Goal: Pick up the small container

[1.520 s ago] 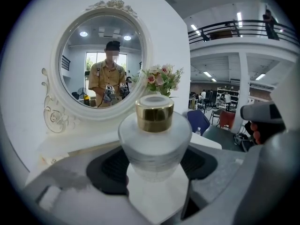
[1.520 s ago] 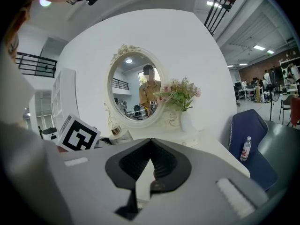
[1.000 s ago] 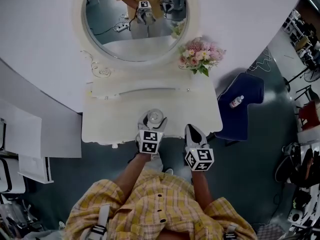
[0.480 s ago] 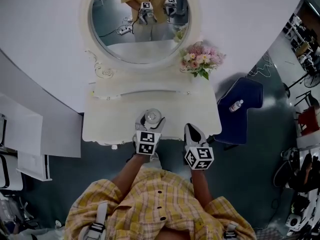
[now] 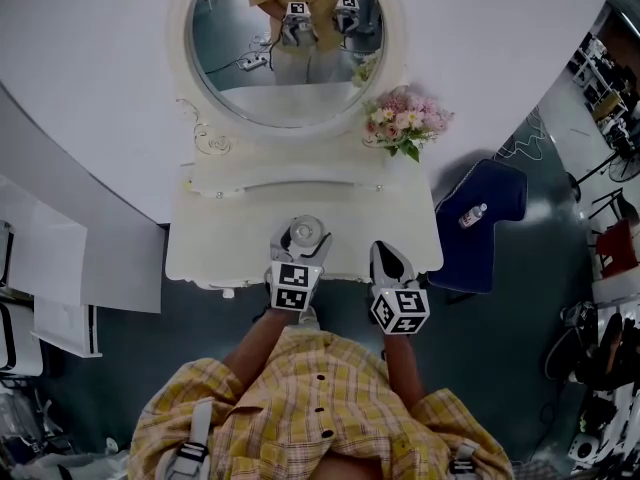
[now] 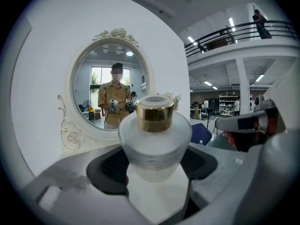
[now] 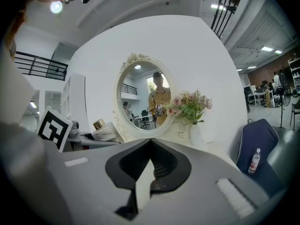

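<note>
The left claw [image 6: 156, 162] was clenched on the small container [image 6: 154, 139], a frosted jar with a gold cap, and its pads pressed the jar's sides at the centre of the frame. The right claw [image 7: 151, 143] was closed on nothing. In the head view, the container showed at the white tabletop's [image 5: 220, 253] near edge, just below centre. An oval mirror [image 5: 290, 58] and pink flowers [image 5: 408, 123] stood higher in the frame.

right claw [image 7: 150, 143], tips together, before oval mirror [image 7: 144, 97] and pink flowers [image 7: 191, 105]
</note>
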The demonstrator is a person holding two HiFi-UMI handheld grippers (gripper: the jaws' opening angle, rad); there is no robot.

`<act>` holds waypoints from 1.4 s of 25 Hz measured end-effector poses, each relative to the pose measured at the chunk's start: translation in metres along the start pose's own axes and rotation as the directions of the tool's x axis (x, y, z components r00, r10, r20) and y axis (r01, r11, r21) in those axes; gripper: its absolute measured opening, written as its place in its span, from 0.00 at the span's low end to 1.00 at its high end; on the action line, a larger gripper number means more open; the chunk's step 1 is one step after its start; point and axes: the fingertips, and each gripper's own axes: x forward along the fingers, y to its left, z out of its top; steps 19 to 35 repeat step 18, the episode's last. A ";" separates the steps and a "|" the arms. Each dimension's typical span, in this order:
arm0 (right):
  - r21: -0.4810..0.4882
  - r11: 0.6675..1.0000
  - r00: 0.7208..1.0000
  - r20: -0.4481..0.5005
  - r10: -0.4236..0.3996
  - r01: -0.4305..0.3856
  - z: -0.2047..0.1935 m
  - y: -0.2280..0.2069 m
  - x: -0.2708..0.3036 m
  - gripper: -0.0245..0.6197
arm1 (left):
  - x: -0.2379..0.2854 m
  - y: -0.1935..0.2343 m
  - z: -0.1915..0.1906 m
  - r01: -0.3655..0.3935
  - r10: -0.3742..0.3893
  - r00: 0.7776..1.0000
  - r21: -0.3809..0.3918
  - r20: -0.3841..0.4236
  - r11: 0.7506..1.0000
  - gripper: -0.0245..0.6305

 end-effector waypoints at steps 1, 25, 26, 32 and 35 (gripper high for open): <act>-0.002 1.000 1.000 0.001 0.001 -0.001 0.001 0.000 0.001 0.04 | 0.000 0.000 0.001 0.001 -0.001 1.000 0.000 0.002 1.000 0.56; -0.027 0.999 1.000 0.002 0.021 -0.021 0.008 -0.001 0.005 0.04 | -0.003 0.005 0.013 -0.023 0.024 0.999 -0.019 0.028 1.000 0.56; -0.027 0.999 1.000 0.002 0.021 -0.021 0.008 -0.001 0.005 0.04 | -0.003 0.005 0.013 -0.023 0.024 0.999 -0.019 0.028 1.000 0.56; -0.027 0.999 1.000 0.002 0.021 -0.021 0.008 -0.001 0.005 0.04 | -0.003 0.005 0.013 -0.023 0.024 0.999 -0.019 0.028 1.000 0.56; -0.027 0.999 1.000 0.002 0.021 -0.021 0.008 -0.001 0.005 0.04 | -0.003 0.005 0.013 -0.023 0.024 0.999 -0.019 0.028 1.000 0.56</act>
